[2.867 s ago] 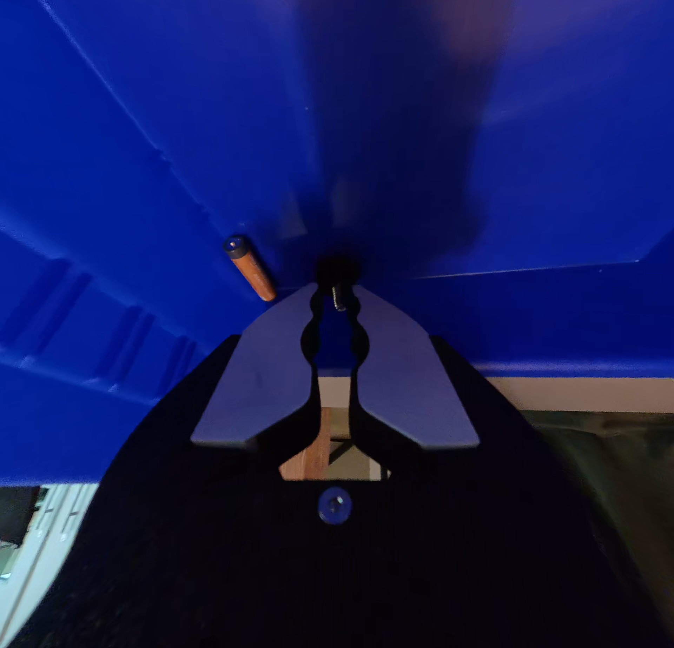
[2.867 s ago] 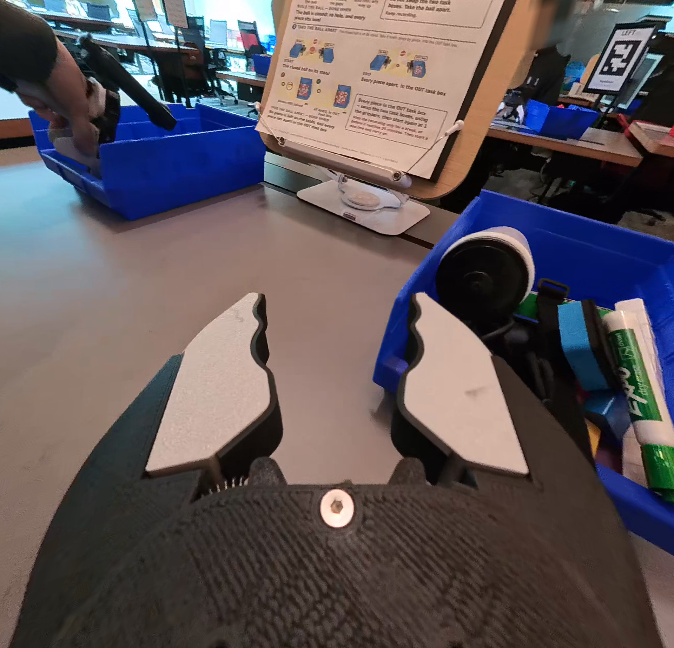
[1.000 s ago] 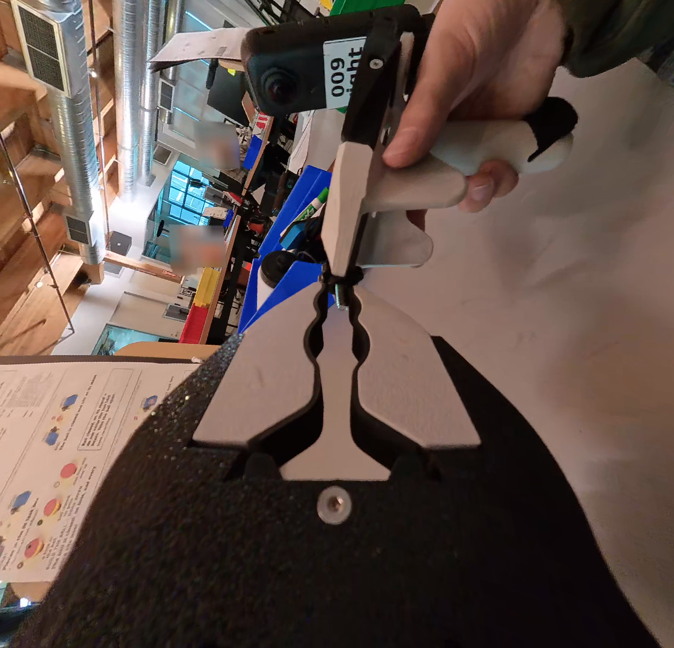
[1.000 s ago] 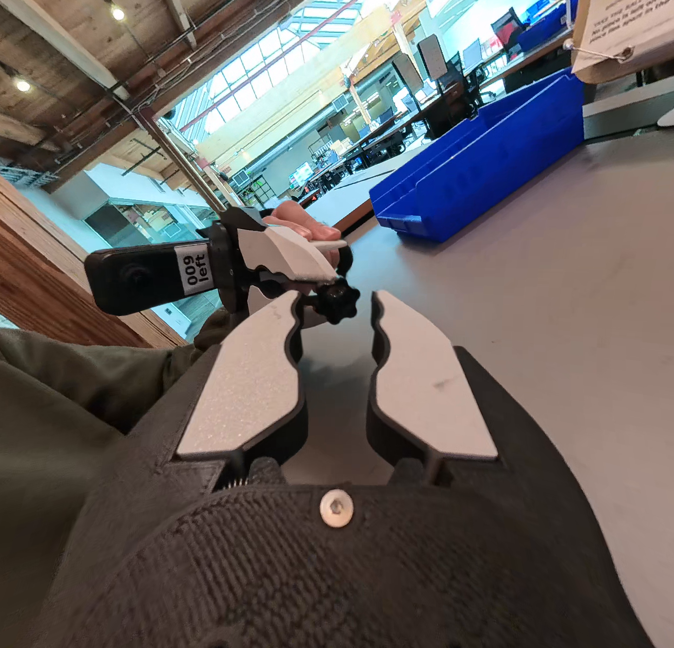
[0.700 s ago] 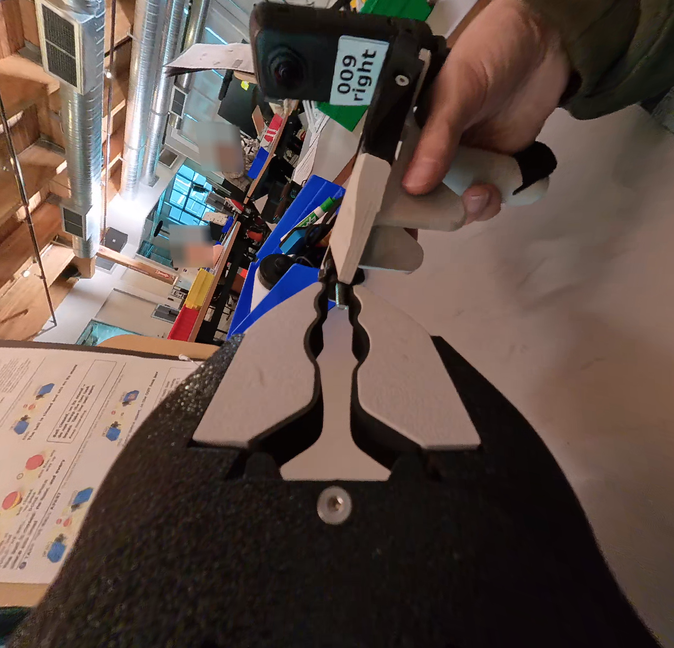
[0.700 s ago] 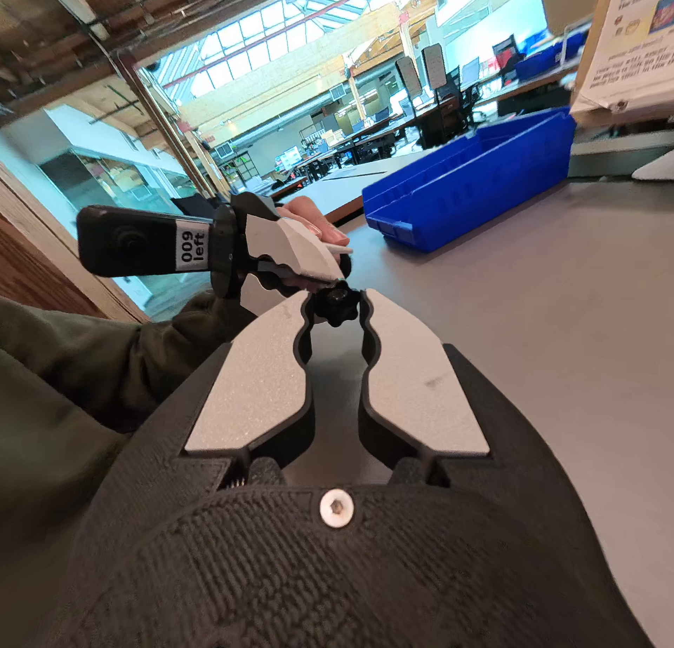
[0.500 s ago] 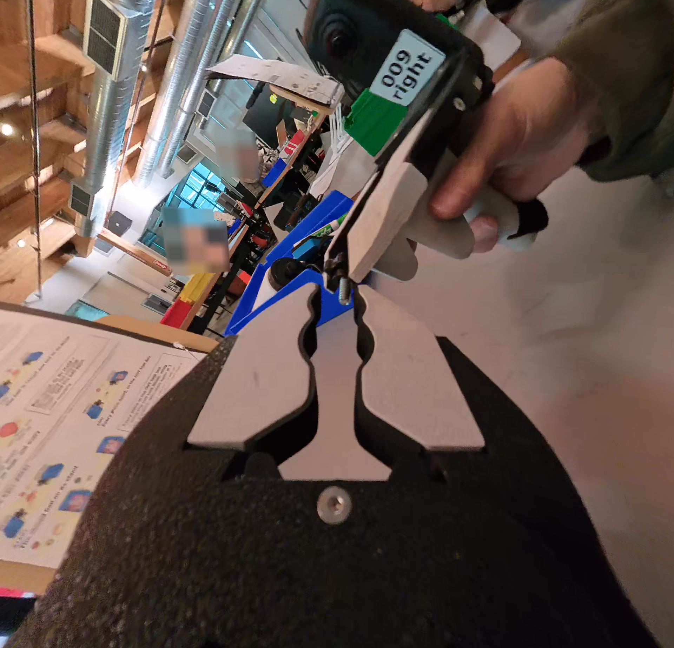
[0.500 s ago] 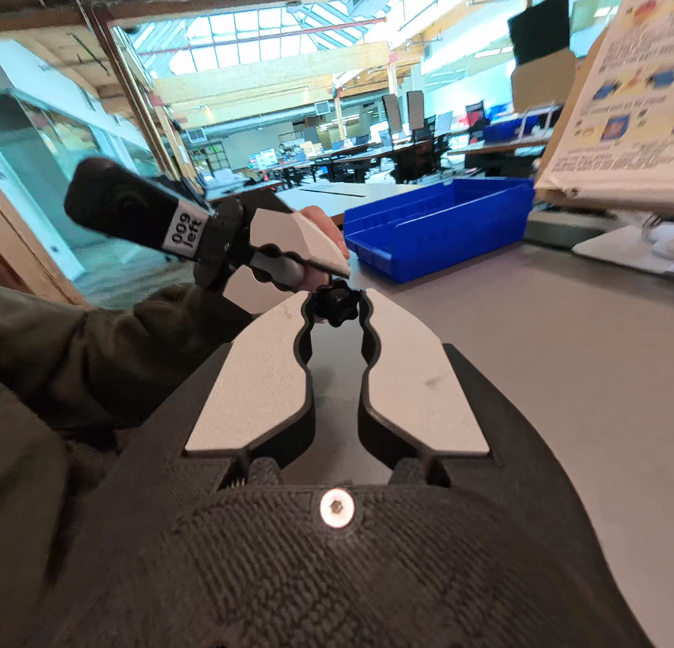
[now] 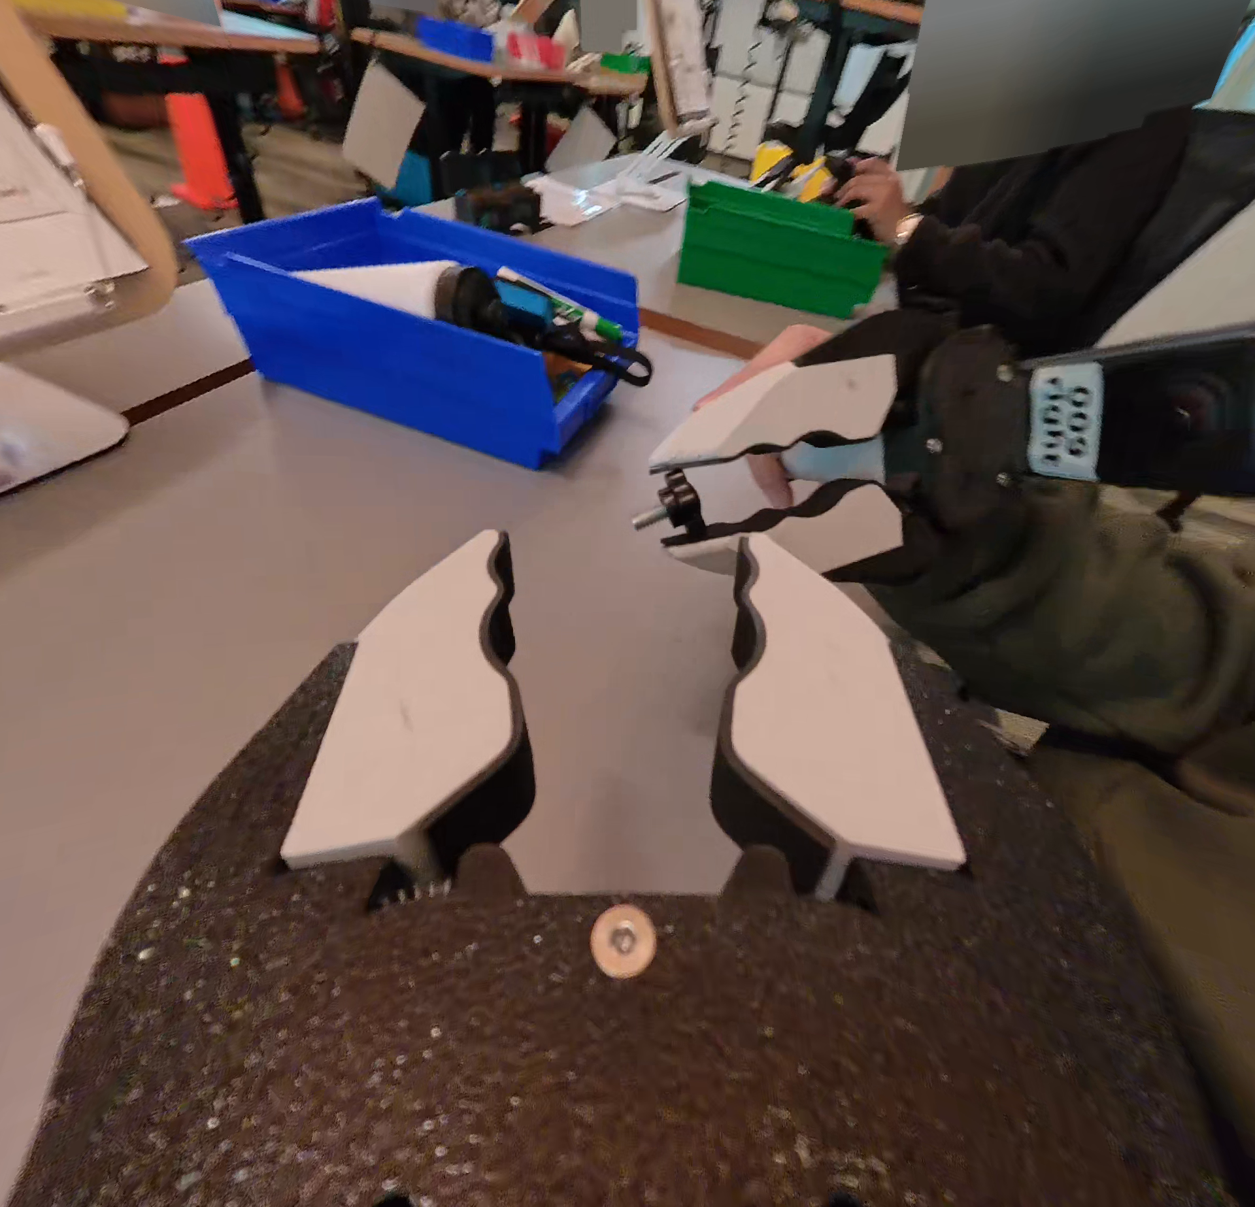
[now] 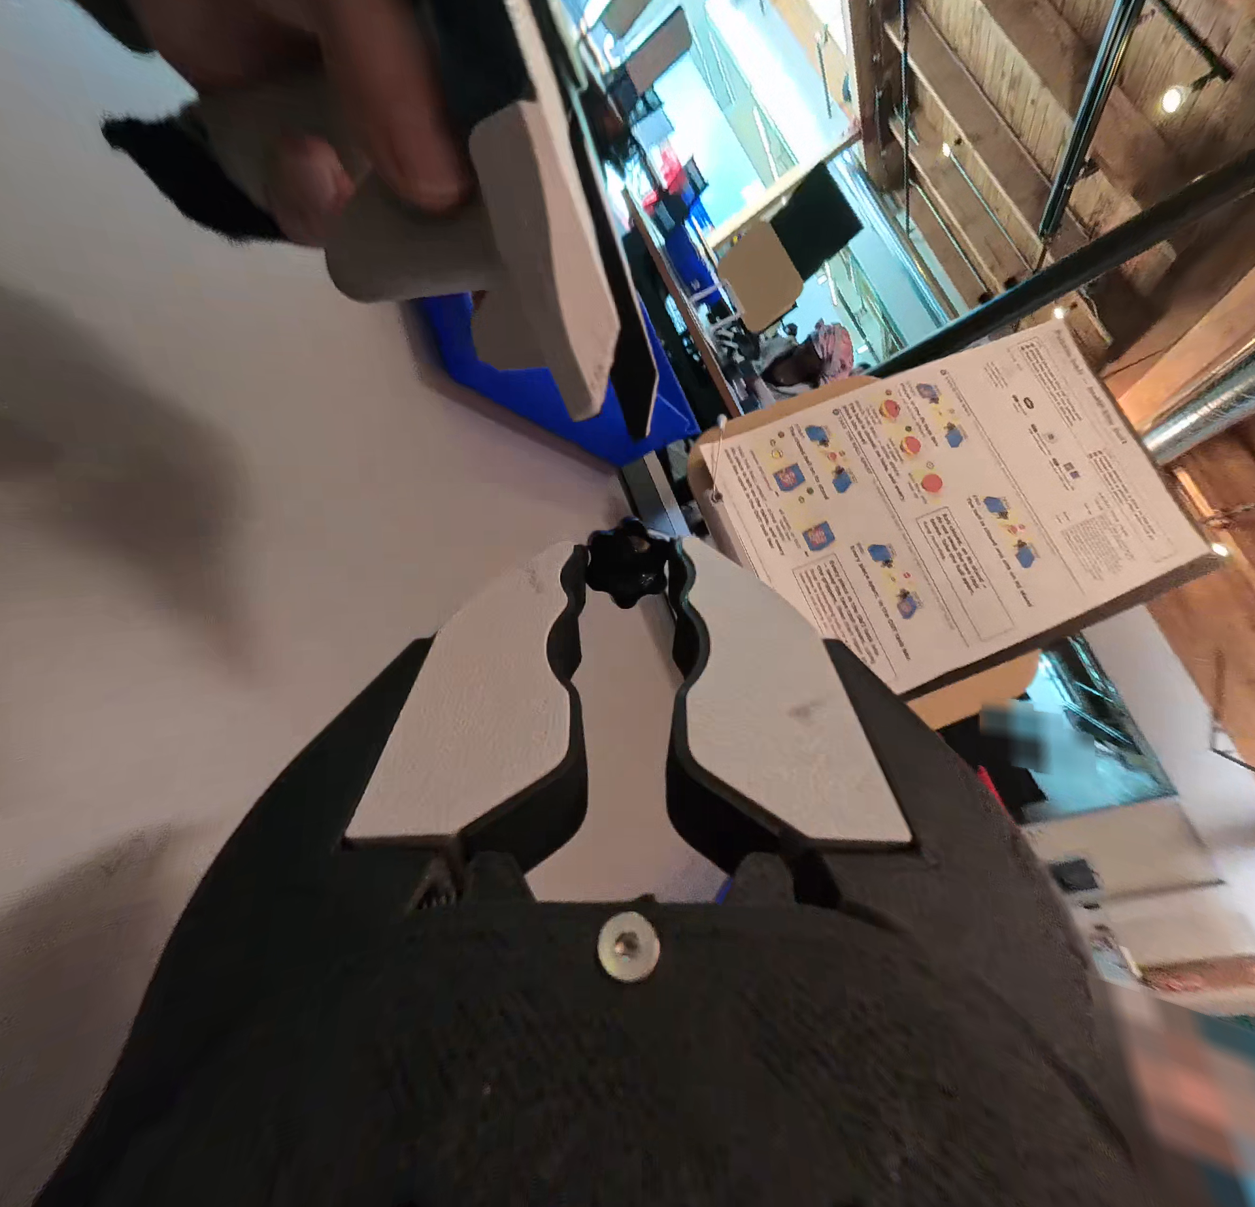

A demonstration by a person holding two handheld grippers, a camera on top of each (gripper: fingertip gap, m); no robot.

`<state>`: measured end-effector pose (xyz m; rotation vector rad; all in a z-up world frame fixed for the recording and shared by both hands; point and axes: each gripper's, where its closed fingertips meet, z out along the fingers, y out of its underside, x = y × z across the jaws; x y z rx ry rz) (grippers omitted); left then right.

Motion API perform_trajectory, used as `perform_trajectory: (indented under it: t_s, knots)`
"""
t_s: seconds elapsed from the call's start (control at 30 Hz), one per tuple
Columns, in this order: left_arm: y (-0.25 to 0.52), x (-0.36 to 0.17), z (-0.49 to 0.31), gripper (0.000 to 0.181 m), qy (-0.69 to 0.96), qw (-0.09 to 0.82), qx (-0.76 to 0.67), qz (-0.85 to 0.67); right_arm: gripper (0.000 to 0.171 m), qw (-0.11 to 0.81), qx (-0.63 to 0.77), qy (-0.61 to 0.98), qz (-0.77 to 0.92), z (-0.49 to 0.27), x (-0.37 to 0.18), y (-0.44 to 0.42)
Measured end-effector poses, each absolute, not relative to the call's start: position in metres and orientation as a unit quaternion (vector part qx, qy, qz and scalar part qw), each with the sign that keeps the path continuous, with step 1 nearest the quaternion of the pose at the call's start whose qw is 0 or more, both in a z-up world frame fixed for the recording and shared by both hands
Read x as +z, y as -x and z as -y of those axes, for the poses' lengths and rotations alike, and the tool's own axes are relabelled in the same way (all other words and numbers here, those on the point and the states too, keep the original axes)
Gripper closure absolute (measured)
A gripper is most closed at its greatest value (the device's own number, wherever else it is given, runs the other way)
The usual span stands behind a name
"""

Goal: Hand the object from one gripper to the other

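Though pinched only at the very tips of the right gripper [image 10: 628,560], held firmly: a black knob screw [image 10: 626,569], lobed head between the pads, threaded stud poking out sideways past the jaw line, seen in the left wrist view as a short silver stub [image 9: 645,517]. Beyond those tips, well apart, the left gripper [image 9: 621,550], spread wide and empty. Farther out, a grey table [image 9: 204,563] and a blue bin [image 9: 407,360] full of oddments. Handover judged done; stud axis crosswise to the right fingers, so any set-down best led head-first.
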<state>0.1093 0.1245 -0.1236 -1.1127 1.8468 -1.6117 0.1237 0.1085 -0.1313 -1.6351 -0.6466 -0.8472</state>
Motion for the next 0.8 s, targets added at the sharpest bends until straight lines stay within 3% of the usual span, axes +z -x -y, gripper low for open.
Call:
perform_trajectory:
  t_s: [0.2,0.63,0.8]
  knots:
    - [-0.114,-0.141,-0.122,0.121,0.447,0.222,-0.534,-0.682,0.148,0.488,-0.459,0.686,0.282,-0.112,-0.141,-0.135]
    - [-0.125,-0.153,-0.110,0.129,0.447,0.230,-0.537,-0.678,0.148,0.499,-0.462,0.669,0.299,-0.118,-0.146,-0.124]
    - [-0.123,-0.157,-0.109,0.135,0.474,0.175,-0.557,-0.659,0.148,0.483,-0.482,0.659,0.316,-0.119,-0.147,-0.121]
